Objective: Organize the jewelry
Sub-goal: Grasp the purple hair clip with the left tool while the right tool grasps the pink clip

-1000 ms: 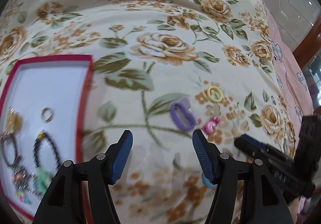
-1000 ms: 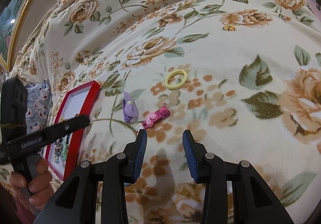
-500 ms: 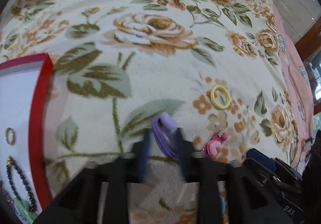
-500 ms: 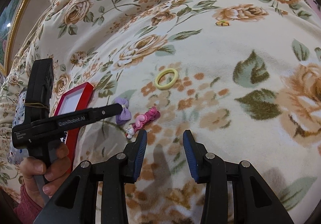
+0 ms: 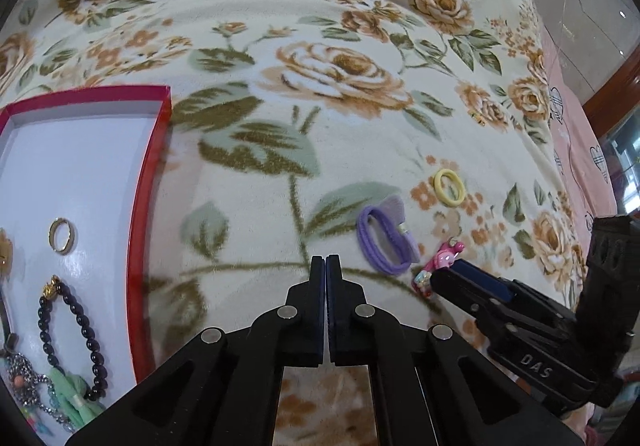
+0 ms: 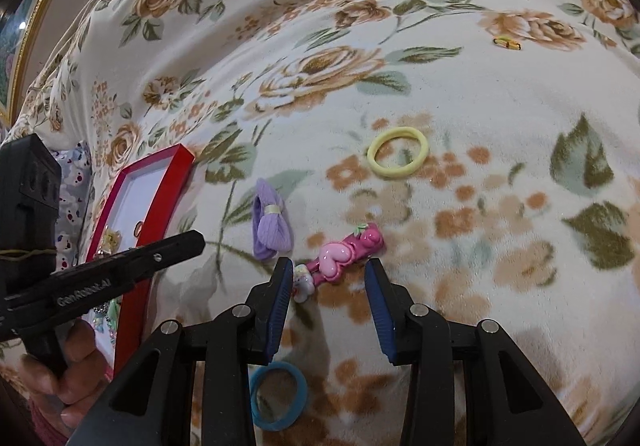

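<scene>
A red-rimmed white tray lies at the left with a gold ring, a black bead bracelet and other jewelry in it. A purple bow hair tie, a pink heart hair clip and a yellow hair band lie on the floral blanket. My left gripper is shut and empty, left of the purple tie. My right gripper is open, its fingers on either side of the pink clip's near end. A blue hair band lies under it.
A small yellow-orange clip lies far back on the blanket. A pink cloth and a wooden edge are at the right. The tray also shows in the right wrist view, beside the left gripper.
My left gripper has closed empty and drawn back from the purple tie. My right gripper has moved forward to the pink clip, jaws opened wider.
</scene>
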The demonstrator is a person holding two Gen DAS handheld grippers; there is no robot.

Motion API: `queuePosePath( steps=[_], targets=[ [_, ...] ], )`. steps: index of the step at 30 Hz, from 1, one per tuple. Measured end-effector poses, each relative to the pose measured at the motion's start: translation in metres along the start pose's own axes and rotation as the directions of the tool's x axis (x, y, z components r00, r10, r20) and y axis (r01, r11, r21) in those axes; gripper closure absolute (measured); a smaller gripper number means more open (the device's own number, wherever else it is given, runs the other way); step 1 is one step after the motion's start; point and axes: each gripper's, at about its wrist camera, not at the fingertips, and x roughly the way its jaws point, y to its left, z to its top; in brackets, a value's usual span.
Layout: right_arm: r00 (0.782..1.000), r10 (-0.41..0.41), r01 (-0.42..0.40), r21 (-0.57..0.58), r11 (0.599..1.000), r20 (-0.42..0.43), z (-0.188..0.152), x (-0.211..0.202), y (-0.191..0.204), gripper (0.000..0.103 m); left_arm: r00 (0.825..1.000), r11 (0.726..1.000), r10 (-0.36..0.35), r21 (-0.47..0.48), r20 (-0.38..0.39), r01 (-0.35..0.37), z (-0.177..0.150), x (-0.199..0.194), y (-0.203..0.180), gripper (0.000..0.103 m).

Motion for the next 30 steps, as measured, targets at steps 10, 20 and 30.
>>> queuePosePath(
  steps=[10,20,30],
  targets=[
    [0.999,-0.037,0.038,-0.026,0.999,0.029,0.009,0.002,-0.003,0.088,0.999,1.000,-0.026,-0.011,-0.027,0.026,0.008,0.011,-0.006,0.078],
    [0.993,-0.081,0.079,0.025,0.997,0.087,0.008,-0.032,-0.030,0.088,0.998,0.998,0.039,0.041,-0.039,-0.037,0.015,0.043,-0.030,0.060],
    [0.994,-0.038,0.034,0.034,0.999,0.099,0.004,-0.042,-0.026,0.088,0.998,0.996,0.059,0.067,-0.018,-0.058,0.018,0.044,-0.039,0.062]
  ],
)
